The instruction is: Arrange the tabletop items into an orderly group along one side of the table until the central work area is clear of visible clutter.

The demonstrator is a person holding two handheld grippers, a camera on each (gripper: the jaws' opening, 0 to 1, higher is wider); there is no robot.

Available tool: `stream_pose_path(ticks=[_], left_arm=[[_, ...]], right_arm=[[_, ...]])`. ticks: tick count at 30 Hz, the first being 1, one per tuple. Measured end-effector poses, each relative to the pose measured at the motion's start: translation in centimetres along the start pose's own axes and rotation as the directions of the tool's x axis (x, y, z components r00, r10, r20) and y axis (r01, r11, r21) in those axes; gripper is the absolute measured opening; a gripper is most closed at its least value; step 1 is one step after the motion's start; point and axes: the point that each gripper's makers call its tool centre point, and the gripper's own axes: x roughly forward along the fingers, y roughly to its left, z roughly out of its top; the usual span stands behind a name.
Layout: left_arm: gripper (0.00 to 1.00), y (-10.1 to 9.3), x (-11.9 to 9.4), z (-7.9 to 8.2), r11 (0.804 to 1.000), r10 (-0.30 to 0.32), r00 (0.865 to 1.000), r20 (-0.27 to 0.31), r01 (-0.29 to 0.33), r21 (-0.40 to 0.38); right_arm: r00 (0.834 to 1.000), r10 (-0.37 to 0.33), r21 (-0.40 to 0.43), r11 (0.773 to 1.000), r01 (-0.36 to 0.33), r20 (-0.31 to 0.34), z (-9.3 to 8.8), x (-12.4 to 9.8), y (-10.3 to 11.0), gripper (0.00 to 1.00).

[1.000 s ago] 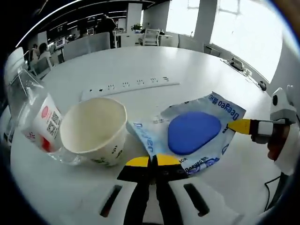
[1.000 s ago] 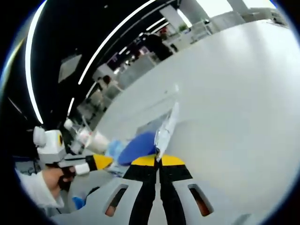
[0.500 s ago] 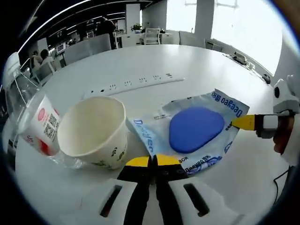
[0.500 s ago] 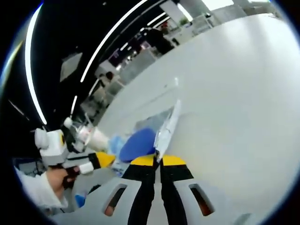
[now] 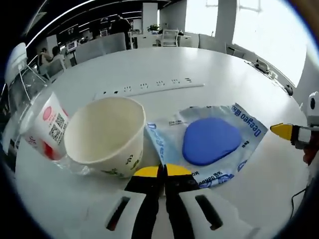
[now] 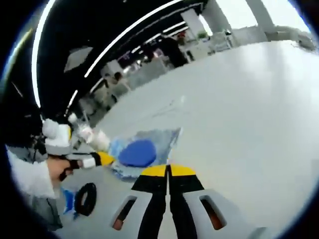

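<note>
A clear packet [image 5: 209,142] printed in blue, with a blue oval pad inside, lies flat on the white table [image 5: 164,64]. My left gripper [image 5: 160,171] is shut on its near corner. A cream paper cup [image 5: 107,137] stands open just left of the packet, with a clear plastic cup [image 5: 45,127] bearing red labels tipped against it. My right gripper [image 6: 168,172] is shut with nothing in it, a short way back from the packet [image 6: 137,153]. Its yellow tip [image 5: 280,130] hangs just beyond the packet's right edge. The left gripper [image 6: 105,158], held by a hand, touches the packet's far edge.
A white power strip [image 5: 149,88] runs across the table behind the cup and packet. A black loop [image 6: 85,199] and a small blue item [image 6: 67,199] lie below the hand. Office chairs and desks stand beyond the far table edge.
My right gripper has let go of the packet's edge and drawn back. The packet, lifted at that side before, now lies flat. The left gripper keeps its hold.
</note>
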Motion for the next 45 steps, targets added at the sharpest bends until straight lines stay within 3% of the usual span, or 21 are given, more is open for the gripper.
stream_pose_path(ticks=[2,4,8,9,12,15,16,17,18,20,23,28,30,33,35,39,40,42,45], left_arm=[[0.00,0.0,0.0,0.0,1.000,0.000,1.000,0.002,0.000,-0.002],[0.00,0.0,0.0,0.0,1.000,0.000,1.000,0.002,0.000,-0.014],[0.00,0.0,0.0,-0.1,1.000,-0.009,1.000,-0.001,0.009,-0.019],[0.00,0.1,0.1,-0.1,0.999,-0.019,1.000,-0.003,0.019,-0.029],[0.00,0.1,0.1,-0.1,0.998,-0.027,1.000,-0.004,0.026,-0.048],[0.00,0.0,0.1,-0.2,0.999,-0.023,1.000,-0.005,0.023,-0.031],[0.01,-0.1,0.1,-0.2,1.000,-0.021,1.000,-0.005,0.021,-0.020],[0.01,-0.1,0.1,-0.3,1.000,-0.020,1.000,-0.006,0.019,-0.018],[0.02,-0.1,0.1,-0.3,1.000,-0.020,1.000,-0.006,0.020,-0.019],[0.03,0.0,0.0,-0.4,0.999,-0.026,1.000,-0.017,0.026,-0.030],[0.05,0.1,-0.6,-0.7,0.999,-0.028,0.999,-0.029,0.027,-0.046],[0.13,-0.4,-2.8,-1.8,0.997,-0.050,0.998,-0.032,0.048,-0.059],[0.15,-1.3,-4.1,-3.0,0.990,-0.111,0.992,-0.058,0.105,-0.095],[0.15,-1.4,-6.5,-4.2,0.979,-0.141,0.989,-0.042,0.133,-0.157],[0.19,-1.6,-7.9,-4.6,0.973,-0.158,0.987,-0.010,0.153,-0.175],[0.26,-2.3,-11.4,-5.0,0.947,-0.217,0.972,0.090,0.232,-0.221],[0.24,-2.0,-12.4,-5.3,0.940,-0.210,0.972,0.109,0.231,-0.252],[0.23,-1.6,-13.8,-5.2,0.943,-0.190,0.970,0.153,0.224,-0.247],[0.30,-0.9,-16.3,-4.8,0.932,-0.164,0.958,0.237,0.229,-0.280]], right_arm=[[0.997,0.068,-0.079,0.994,-0.070,-0.023,0.6,0.6,1.9,0.00],[0.993,0.095,-0.197,0.975,-0.106,-0.063,0.9,1.7,3.2,0.00],[0.981,0.043,-0.366,0.924,-0.112,-0.192,-0.5,4.9,3.7,0.00],[0.976,0.065,-0.375,0.916,-0.140,-0.205,-0.8,5.9,4.3,0.00],[0.963,0.092,-0.338,0.924,-0.177,-0.254,-1.9,7.6,5.4,0.00],[0.931,0.038,-0.392,0.900,-0.191,-0.364,-4.2,8.1,5.0,0.00],[0.921,0.009,-0.396,0.901,-0.176,-0.390,-5.1,8.3,4.4,0.00],[0.956,0.073,-0.396,0.899,-0.186,-0.284,-3.2,8.9,5.2,0.00],[0.949,0.044,-0.309,0.940,-0.145,-0.313,-3.5,8.7,4.9,0.00],[0.941,0.036,-0.312,0.939,-0.147,-0.336,-3.5,8.8,4.8,0.00],[0.936,0.025,-0.369,0.915,-0.163,-0.352,-3.5,8.8,4.8,0.00],[0.939,0.015,-0.343,0.929,-0.141,-0.344,-3.7,8.7,4.9,0.00],[0.940,0.002,-0.364,0.921,-0.135,-0.341,-3.7,8.6,5.0,0.00],[0.942,-0.006,-0.378,0.917,-0.129,-0.335,-3.8,8.6,4.9,0.00],[0.943,-0.006,-0.373,0.919,-0.126,-0.333,-3.8,8.5,4.8,0.00],[0.944,-0.011,-0.374,0.920,-0.120,-0.330,-3.7,8.5,4.7,0.00],[0.945,-0.016,-0.363,0.925,-0.110,-0.326,-3.7,8.5,4.7,0.00],[0.946,-0.021,-0.351,0.931,-0.100,-0.324,-3.6,8.5,4.7,0.00],[0.945,-0.016,-0.370,0.922,-0.112,-0.326,-3.6,8.5,4.7,0.00]])
